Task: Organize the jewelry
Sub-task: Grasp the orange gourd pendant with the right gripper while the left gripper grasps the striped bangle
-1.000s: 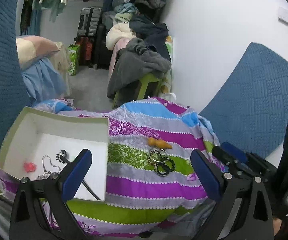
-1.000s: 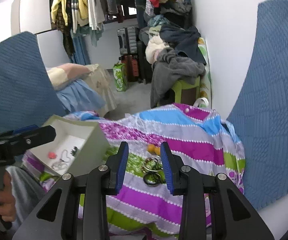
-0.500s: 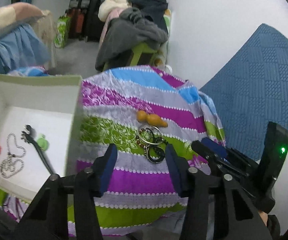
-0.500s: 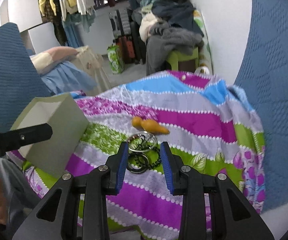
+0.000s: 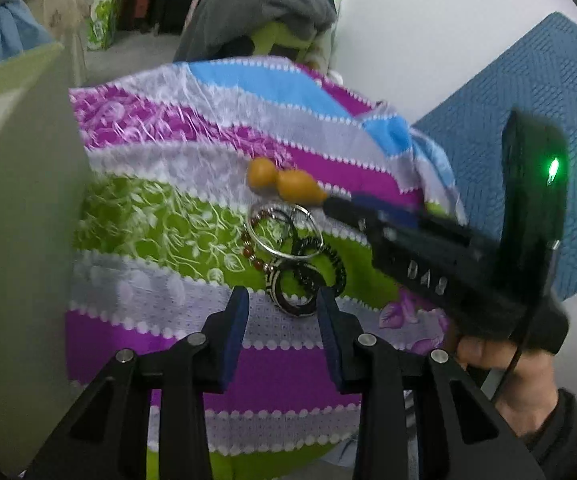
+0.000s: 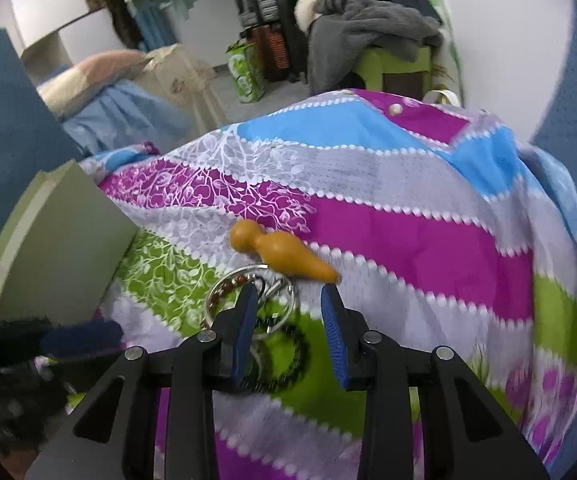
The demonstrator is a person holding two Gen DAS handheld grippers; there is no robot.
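Observation:
A pile of jewelry lies on the striped cloth: an orange gourd pendant [image 5: 284, 184] [image 6: 284, 254], a silver bangle [image 5: 282, 234] [image 6: 224, 296], a red bead bracelet [image 5: 253, 256], a black bead bracelet [image 5: 320, 264] [image 6: 288, 354] and a patterned black ring [image 5: 292, 296]. My left gripper [image 5: 282, 300] is open, low, its jaws either side of the patterned ring. My right gripper [image 6: 288, 300] is open and empty just above the bangle, below the gourd; it also shows in the left wrist view [image 5: 408, 252].
A pale green open box [image 5: 20, 208] [image 6: 56, 248] stands at the left on the striped cloth [image 6: 408, 232]. Blue quilted cushions [image 5: 548, 100] flank the cloth. A stool with heaped clothes [image 6: 368, 28] and suitcases stand behind.
Both grippers have dropped and moved in close over the jewelry pile. The left gripper's jaws have narrowed from wide open. The box interior has left the view.

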